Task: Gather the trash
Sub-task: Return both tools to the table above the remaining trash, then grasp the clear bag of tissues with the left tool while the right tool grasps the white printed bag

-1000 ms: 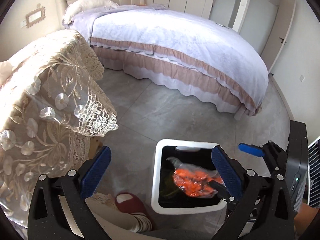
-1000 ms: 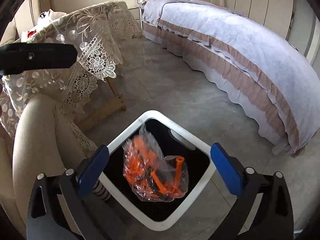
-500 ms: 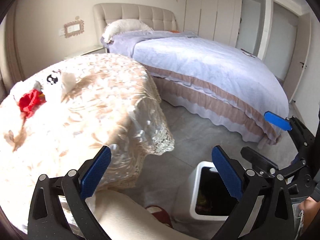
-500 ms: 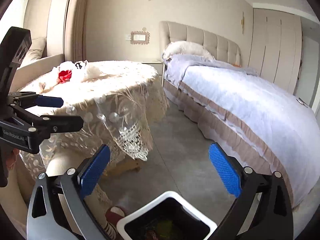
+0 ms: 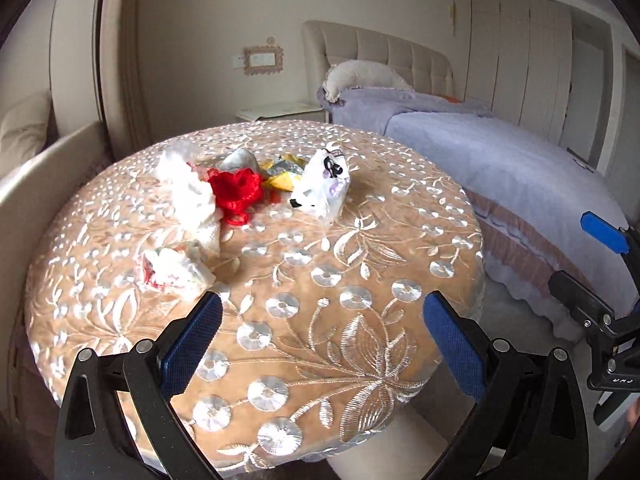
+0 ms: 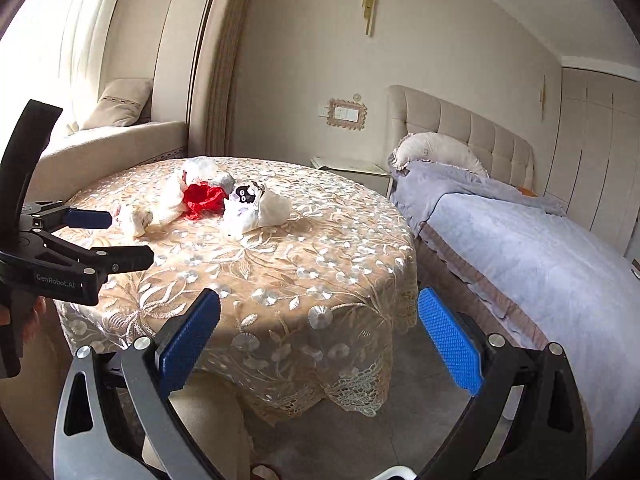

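Note:
Trash lies in a loose heap on the round lace-covered table: a crumpled red piece, white crumpled bags, a white bag with a black print, a yellow wrapper and a small clear packet. My left gripper hovers open over the table's near edge, nothing between its fingers. My right gripper is open and empty, off the table's side. In the right wrist view the red piece and printed bag lie at the table's far part. Only the bin's white rim shows.
A bed with a lilac cover stands right of the table, grey floor between them. A beige window seat with a cushion runs behind the table. A nightstand stands by the headboard. A person's leg shows below.
Both grippers have risen and tilted up from the bin, where the orange-filled bag was dropped, to face the table. The bin has slid out of view below. Both stay open.

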Tool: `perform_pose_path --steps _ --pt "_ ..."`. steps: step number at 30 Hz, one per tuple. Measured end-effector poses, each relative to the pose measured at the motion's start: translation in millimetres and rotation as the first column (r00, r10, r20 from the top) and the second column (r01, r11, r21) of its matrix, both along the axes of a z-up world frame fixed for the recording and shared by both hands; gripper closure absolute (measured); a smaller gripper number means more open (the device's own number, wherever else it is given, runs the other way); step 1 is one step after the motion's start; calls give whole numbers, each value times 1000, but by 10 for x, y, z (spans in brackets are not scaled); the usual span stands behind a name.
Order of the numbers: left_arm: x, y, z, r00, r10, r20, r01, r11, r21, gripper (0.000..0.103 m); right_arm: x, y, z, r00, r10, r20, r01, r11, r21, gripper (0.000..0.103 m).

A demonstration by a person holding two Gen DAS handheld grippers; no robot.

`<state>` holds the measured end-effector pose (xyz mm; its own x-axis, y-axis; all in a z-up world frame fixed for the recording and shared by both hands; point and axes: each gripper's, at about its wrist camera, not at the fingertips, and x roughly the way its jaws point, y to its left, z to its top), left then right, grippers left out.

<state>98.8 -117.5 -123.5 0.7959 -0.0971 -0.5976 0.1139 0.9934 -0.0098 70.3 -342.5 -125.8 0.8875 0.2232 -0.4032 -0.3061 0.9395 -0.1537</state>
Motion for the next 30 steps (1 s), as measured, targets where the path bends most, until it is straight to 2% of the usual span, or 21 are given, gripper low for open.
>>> perform_pose_path --steps 6,11,20,27,29,30 --pt "140 485 2 995 97 -17 -97 995 -1 5 282 349 57 997 65 -31 -64 997 39 4" --pt "282 797 -1 988 151 -41 -152 988 -29 5 453 681 83 993 115 -30 -114 993 29 4" --pt "505 1003 -77 983 174 -63 -176 984 -29 5 743 1057 86 983 179 -39 -180 984 0 4" --pt "814 1168 -273 978 145 -153 -159 983 -88 5 962 1177 50 981 181 -62 -181 983 4 4" --pt "883 1171 -344 976 128 -179 -147 984 -98 21 1002 1193 41 981 180 -69 -181 984 2 4" --pt "908 1171 -375 975 117 -191 -139 984 -107 42 1023 1197 33 981 179 -72 -180 984 -1 4"
